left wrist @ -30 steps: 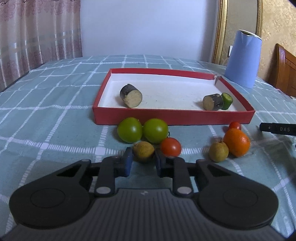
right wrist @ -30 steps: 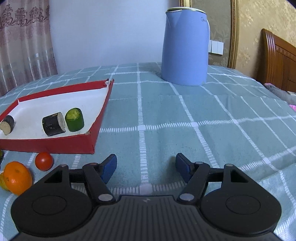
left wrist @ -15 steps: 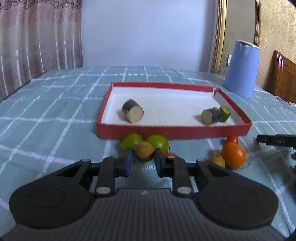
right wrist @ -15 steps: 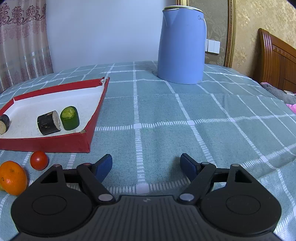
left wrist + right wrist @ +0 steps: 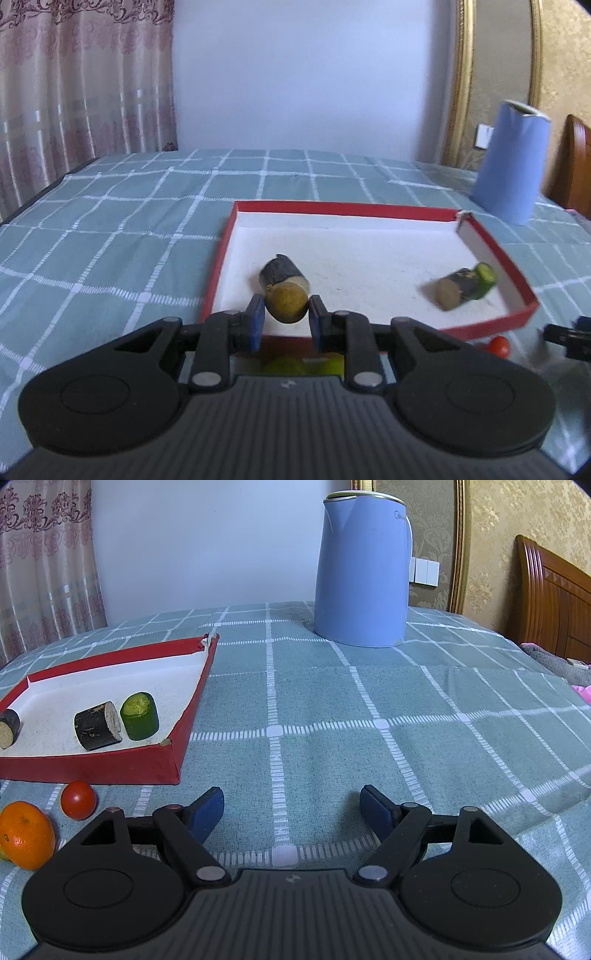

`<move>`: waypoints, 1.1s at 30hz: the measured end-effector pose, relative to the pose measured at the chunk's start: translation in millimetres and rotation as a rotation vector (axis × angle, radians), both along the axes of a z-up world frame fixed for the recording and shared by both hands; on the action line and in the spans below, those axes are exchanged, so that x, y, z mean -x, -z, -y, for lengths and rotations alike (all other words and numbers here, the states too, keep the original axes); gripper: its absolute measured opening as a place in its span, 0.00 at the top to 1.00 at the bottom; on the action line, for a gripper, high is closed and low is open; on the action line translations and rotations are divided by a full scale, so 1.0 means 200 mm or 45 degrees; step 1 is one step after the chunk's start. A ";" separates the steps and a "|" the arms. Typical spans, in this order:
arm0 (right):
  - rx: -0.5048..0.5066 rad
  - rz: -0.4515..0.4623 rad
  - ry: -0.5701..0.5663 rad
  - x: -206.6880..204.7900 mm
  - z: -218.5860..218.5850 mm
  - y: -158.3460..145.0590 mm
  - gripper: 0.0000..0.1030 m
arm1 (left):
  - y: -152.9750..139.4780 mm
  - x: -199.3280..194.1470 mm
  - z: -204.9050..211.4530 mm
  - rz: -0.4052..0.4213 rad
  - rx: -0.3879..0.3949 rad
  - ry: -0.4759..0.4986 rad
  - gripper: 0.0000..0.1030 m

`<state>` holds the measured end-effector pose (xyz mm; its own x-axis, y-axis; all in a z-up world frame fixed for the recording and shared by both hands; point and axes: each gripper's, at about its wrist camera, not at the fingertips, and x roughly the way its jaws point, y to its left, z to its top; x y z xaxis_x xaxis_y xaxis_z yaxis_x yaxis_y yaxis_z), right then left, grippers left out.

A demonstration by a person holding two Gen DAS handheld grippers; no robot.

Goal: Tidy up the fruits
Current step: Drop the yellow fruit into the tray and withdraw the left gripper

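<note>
My left tongs pinch a brown fruit, raised over the near edge of the red tray. Only my right view shows the right tongs spread wide with nothing between, an orange and cherry tomato at near left, and the blue kettle far behind.

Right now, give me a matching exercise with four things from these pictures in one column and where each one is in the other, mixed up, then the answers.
Things:
1. brown fruit
2. green chunk
3. orange
4. blue kettle

Places:
A. on the cloth outside the red tray
B. standing at the far end of the table
C. between the fingers of the left hand-held gripper
D. inside the tray

Pairs: 1-C, 2-D, 3-A, 4-B
</note>
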<state>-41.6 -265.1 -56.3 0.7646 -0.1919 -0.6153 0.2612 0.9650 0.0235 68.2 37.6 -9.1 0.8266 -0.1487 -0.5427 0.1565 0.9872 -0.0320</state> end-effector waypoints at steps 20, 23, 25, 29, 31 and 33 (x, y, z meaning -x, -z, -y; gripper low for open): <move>0.001 0.001 0.000 0.00 0.00 0.00 0.21 | 0.10 -0.17 0.02 -0.093 -0.078 -0.032 0.78; 0.002 0.000 0.000 0.00 0.00 0.00 0.21 | 0.10 -0.17 0.02 -0.098 -0.090 -0.004 0.68; 0.001 0.001 0.000 0.00 0.00 0.00 0.21 | 0.09 -0.14 0.02 -0.075 -0.127 -0.014 0.61; 0.002 0.000 -0.001 0.00 0.00 0.00 0.21 | 0.02 -0.07 0.01 -0.037 -0.108 0.023 0.48; 0.001 0.001 -0.001 0.00 0.00 0.00 0.21 | -0.01 -0.03 0.01 -0.018 -0.117 0.022 0.46; 0.000 0.001 -0.001 0.00 0.00 0.00 0.20 | -0.03 0.02 0.00 -0.004 -0.100 0.025 0.46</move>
